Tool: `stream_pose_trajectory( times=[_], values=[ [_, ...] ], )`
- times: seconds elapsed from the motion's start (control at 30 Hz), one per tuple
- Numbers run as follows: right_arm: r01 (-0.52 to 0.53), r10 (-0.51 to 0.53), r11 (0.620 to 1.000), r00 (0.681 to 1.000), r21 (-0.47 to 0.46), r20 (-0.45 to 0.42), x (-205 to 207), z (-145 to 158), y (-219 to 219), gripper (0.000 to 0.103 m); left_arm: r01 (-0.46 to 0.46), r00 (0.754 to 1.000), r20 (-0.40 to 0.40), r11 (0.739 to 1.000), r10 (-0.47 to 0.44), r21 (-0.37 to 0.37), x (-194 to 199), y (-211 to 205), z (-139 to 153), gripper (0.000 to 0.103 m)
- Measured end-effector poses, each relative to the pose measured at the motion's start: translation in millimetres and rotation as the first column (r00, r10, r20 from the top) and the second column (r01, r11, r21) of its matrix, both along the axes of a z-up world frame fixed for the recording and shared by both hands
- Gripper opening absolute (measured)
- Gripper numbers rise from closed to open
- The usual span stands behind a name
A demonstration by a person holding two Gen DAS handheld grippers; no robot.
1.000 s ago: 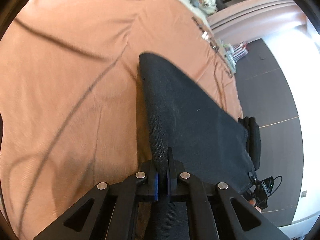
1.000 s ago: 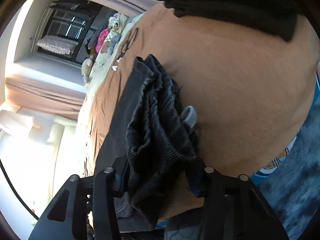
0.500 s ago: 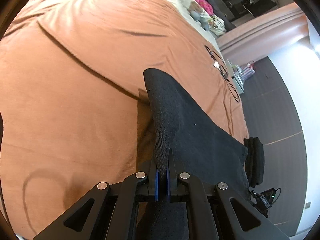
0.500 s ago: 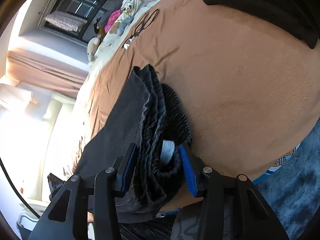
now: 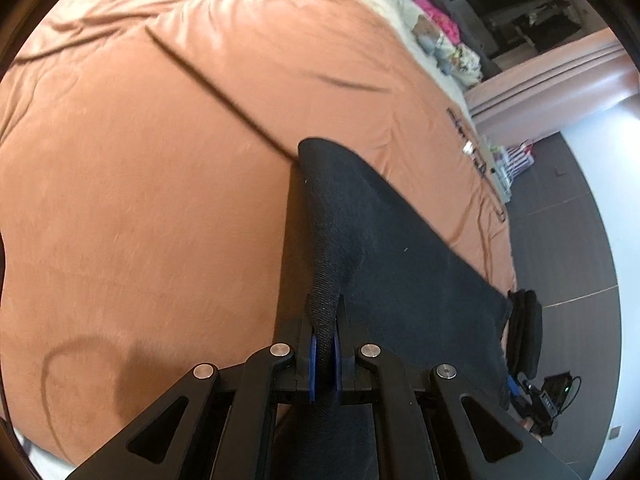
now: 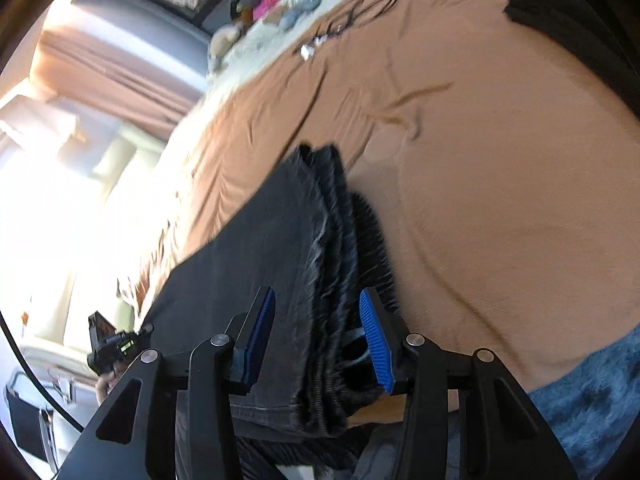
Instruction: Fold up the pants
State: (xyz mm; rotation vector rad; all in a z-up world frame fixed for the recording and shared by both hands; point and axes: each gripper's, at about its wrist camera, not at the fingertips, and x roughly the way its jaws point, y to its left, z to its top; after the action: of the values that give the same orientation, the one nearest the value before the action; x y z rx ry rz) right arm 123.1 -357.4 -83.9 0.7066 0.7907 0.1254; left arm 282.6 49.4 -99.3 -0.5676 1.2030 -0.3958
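We've got the dark charcoal woven pants [image 5: 400,264] stretched above the rust-brown bedspread [image 5: 160,200] near its floor-side edge. Left gripper [image 5: 325,332] pinches one thin fold; right gripper [image 6: 316,332] clamps the bunched waistband. Risk: bunch slips, layers skew.

Pants [image 5: 404,264]: black, finely ribbed weave, greyish along the bunched edge. Bedspread [image 5: 160,168]: plain rust-orange. Gripper pads [image 6: 376,340]: bright blue, on black frames. Rug [image 6: 592,400]: mottled blue-grey. Curtain [image 5: 560,76]: dusty pink. Floor [image 5: 560,224]: dark grey tiles. Cloth heap [image 5: 436,20]: hot pink.
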Motion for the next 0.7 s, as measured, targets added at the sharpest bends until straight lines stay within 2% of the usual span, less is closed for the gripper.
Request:
stream_pose_trajectory(
  times=[0.1,0.27,0.43,0.5,0.7],
  values=[
    [-0.041,0.04,0.998,0.999,-0.045,-0.021,13.0,2.1,6.6,0.042,-0.001,1.0,-0.008,0.996,0.002,0.092,-4.1,-2.7,-2.3,0.011],
    [-0.062,0.056,0.985,0.998,-0.159,-0.04,20.9,14.7,13.7,0.042,0.008,1.0,-0.031,0.995,-0.004,0.104,-13.2,1.7,-12.0,0.026],
    [-0.14,0.088,0.938,0.981,-0.318,-0.175,34.1,6.5,33.9,0.042,0.027,0.999,-0.05,0.991,-0.021,0.129,-27.2,1.2,-17.6,0.028],
    [-0.168,0.096,0.921,0.972,-0.352,-0.212,37.7,-1.6,37.0,0.042,0.033,0.998,-0.05,0.99,-0.026,0.136,-31.0,1.6,-19.0,0.03],
    [-0.163,0.076,0.902,0.971,-0.4,-0.225,45.0,-14.7,39.2,0.041,0.042,0.998,-0.055,0.986,-0.034,0.159,-46.2,3.9,-17.8,0.036]
  ],
)
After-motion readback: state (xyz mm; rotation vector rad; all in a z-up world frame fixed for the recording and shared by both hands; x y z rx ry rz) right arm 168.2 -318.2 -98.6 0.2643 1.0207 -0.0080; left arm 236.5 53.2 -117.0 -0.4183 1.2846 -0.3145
